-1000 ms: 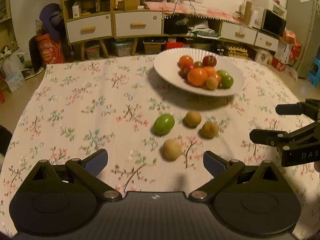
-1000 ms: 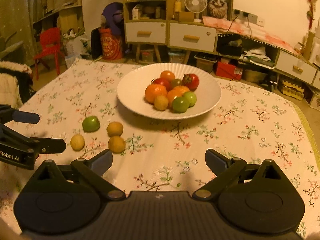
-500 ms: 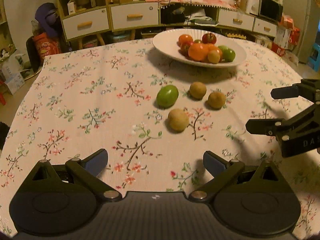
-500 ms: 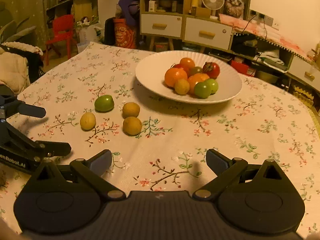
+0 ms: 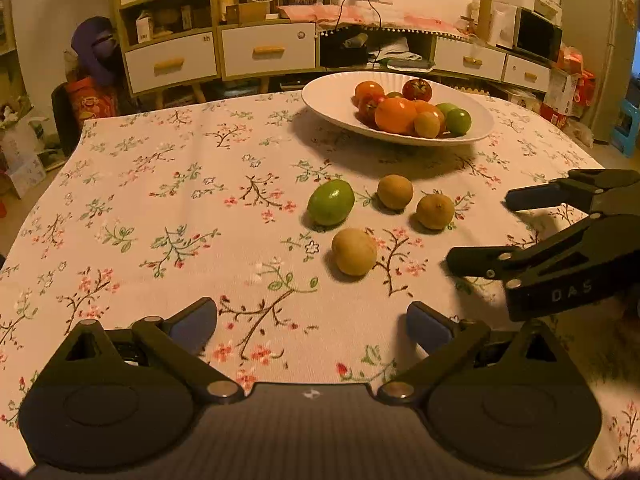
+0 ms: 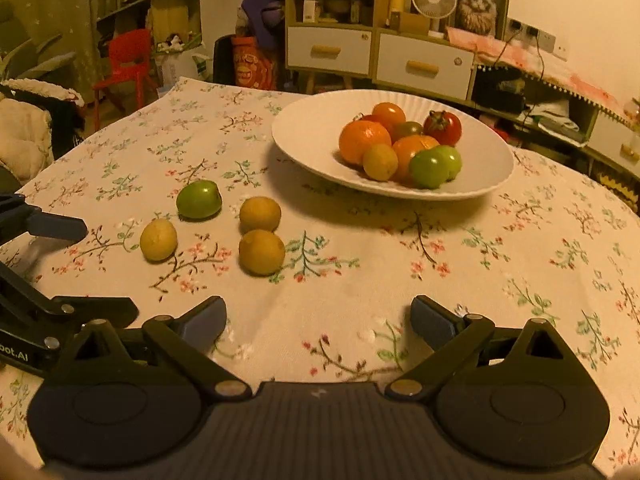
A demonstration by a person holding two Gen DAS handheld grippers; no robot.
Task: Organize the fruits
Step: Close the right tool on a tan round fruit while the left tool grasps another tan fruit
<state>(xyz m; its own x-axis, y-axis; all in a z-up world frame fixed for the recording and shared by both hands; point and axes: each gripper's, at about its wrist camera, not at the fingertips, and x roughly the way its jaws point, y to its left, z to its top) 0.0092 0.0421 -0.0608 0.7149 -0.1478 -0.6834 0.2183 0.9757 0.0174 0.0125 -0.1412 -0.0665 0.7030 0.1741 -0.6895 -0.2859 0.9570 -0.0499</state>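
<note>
A white plate (image 5: 332, 98) (image 6: 304, 140) at the far side of the floral tablecloth holds several orange, red and green fruits. On the cloth in front of it lie a green fruit (image 5: 331, 202) (image 6: 199, 199) and three yellow-brown fruits (image 5: 354, 251) (image 5: 395, 191) (image 5: 435, 211) (image 6: 158, 239) (image 6: 260, 213) (image 6: 261, 251). My left gripper (image 5: 312, 322) (image 6: 80, 268) is open and empty, just short of the nearest yellow-brown fruit. My right gripper (image 6: 318, 320) (image 5: 478, 230) is also open and empty, to the right of the loose fruits.
The floral tablecloth (image 5: 160, 200) covers the whole table. Behind the table stand drawer cabinets (image 5: 264, 50), shelves with fans, and clutter. A red chair (image 6: 126, 64) and a cushioned seat (image 6: 24, 128) are off the table's left side.
Both grippers have come lower and closer to the loose fruits on the cloth. The fruits and plate have not moved. Both stay open.
</note>
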